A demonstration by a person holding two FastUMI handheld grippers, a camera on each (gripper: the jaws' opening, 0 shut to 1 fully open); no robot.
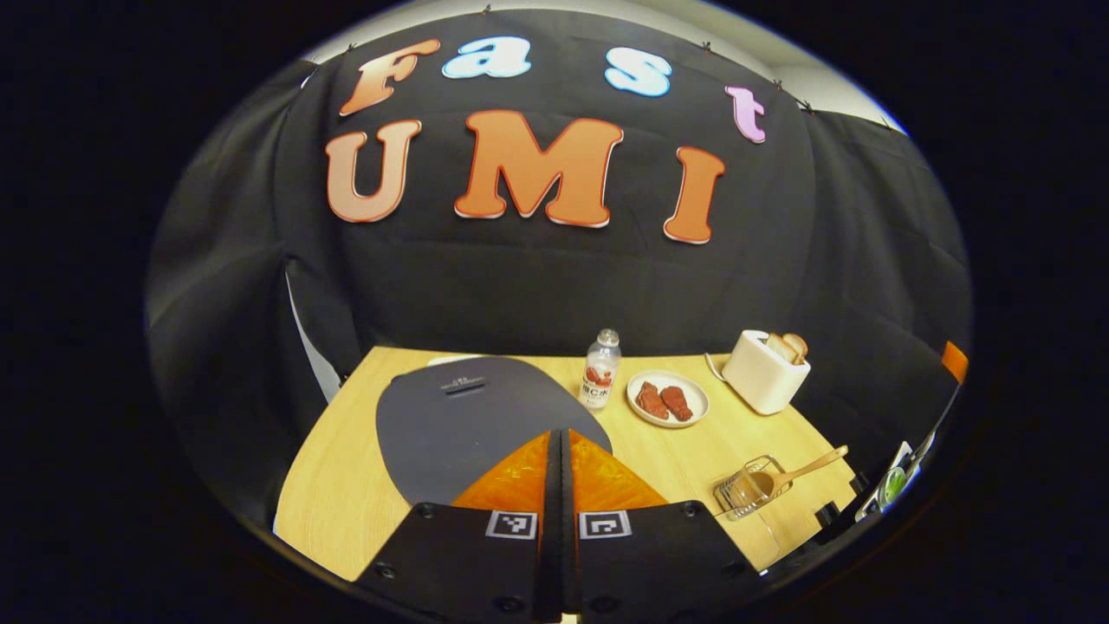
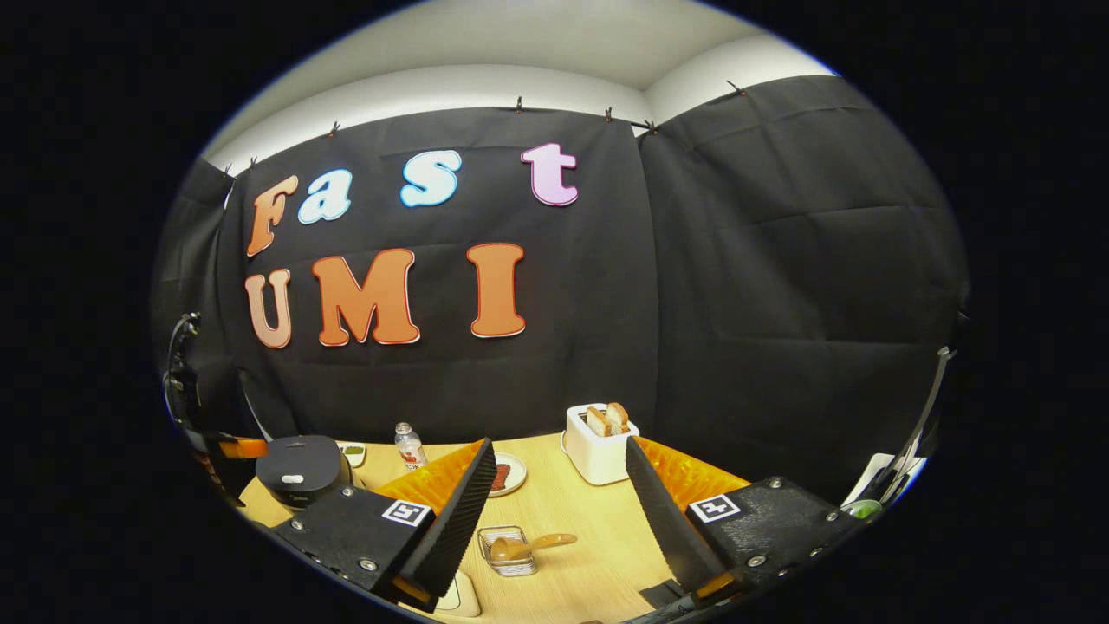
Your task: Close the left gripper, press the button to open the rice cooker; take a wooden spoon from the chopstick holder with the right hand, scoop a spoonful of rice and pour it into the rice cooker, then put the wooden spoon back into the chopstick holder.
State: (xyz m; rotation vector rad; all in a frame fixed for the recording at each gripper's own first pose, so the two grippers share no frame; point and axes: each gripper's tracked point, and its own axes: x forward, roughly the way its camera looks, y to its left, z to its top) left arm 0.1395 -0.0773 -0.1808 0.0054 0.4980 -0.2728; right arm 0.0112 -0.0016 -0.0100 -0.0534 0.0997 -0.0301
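Observation:
The rice cooker point(image 1: 459, 425) has a dark grey lid that lies down; in the right gripper view the rice cooker point(image 2: 299, 468) stands at the table's left with a small white button on top. My left gripper point(image 1: 560, 435) is shut with nothing in it, its tips over the lid's near right part. A wire chopstick holder point(image 1: 743, 490) at the front right holds the wooden spoon point(image 1: 810, 468). My right gripper point(image 2: 561, 459) is open and empty, above and short of the chopstick holder point(image 2: 507, 550) and the wooden spoon point(image 2: 530, 546).
A small bottle point(image 1: 599, 368), a white plate point(image 1: 693, 414) with red food and a white toaster point(image 1: 767, 373) with toast stand along the back of the wooden table point(image 1: 338, 503). A white object point(image 2: 459, 598) lies at the near table edge.

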